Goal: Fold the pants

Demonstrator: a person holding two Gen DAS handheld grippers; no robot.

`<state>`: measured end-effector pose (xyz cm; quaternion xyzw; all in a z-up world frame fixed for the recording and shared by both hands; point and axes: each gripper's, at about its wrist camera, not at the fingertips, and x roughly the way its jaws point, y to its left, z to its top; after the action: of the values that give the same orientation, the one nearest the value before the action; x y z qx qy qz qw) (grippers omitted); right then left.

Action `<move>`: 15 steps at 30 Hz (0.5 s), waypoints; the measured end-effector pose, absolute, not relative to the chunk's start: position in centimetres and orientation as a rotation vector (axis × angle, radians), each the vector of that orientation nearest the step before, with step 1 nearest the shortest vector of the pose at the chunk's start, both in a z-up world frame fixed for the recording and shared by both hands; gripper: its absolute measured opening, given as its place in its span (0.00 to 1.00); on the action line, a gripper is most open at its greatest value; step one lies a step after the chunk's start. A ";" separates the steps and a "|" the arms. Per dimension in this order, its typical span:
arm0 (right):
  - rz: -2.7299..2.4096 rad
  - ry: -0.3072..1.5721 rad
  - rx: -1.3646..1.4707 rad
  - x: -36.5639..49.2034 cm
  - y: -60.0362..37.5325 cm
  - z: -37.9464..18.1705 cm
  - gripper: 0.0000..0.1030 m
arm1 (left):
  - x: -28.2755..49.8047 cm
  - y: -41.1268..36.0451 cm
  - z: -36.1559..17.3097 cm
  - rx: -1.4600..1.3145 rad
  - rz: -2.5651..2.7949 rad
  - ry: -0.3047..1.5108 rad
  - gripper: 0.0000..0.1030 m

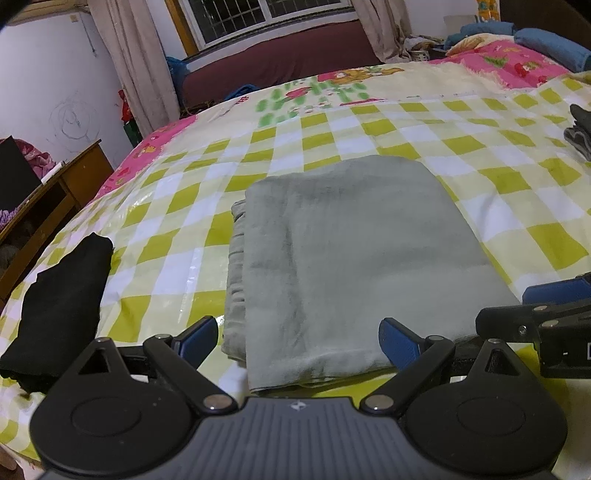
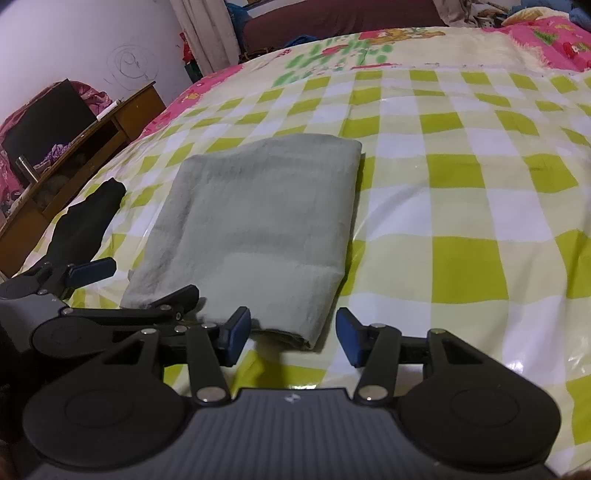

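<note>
1. The grey-green folded pants [image 1: 354, 258] lie flat as a rectangle on the green-and-white checked plastic sheet [image 1: 480, 147] that covers the bed.
2. Left gripper [image 1: 299, 341]: jaws apart, its blue pads on either side of the near edge of the pants, gripping nothing.
3. Right gripper [image 2: 293, 339]: jaws apart around the near right corner of the pants, nothing pinched.
4. Only the left wrist view shows the window [image 1: 266, 18], the blue bolster [image 1: 550, 48] and a dark garment [image 1: 580, 129] at the far right.
5. Only the right wrist view shows a metal cylinder [image 2: 26, 168] on the wooden desk [image 2: 92, 140].
6. Both views show black folded clothing [image 1: 59, 310] left of the pants.
</note>
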<state>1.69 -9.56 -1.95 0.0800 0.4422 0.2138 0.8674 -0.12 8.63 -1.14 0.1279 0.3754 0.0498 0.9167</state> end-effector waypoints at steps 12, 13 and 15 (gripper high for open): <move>0.451 0.919 0.155 1.3 -9.4 -2.1 0.54 | -0.1 8.8 -1.2 0.254 0.097 0.775 1.00; 0.450 0.919 0.155 1.3 -9.4 -2.2 0.54 | -0.1 8.8 -1.2 0.254 0.096 0.776 1.00; 0.448 0.921 0.153 1.3 -9.3 -2.2 0.54 | -0.1 8.8 -1.2 0.252 0.094 0.778 1.00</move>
<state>1.34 -9.30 -2.20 0.0731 0.4401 0.2139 0.8690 -0.09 8.82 -1.21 0.1223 0.3780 0.0455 0.9166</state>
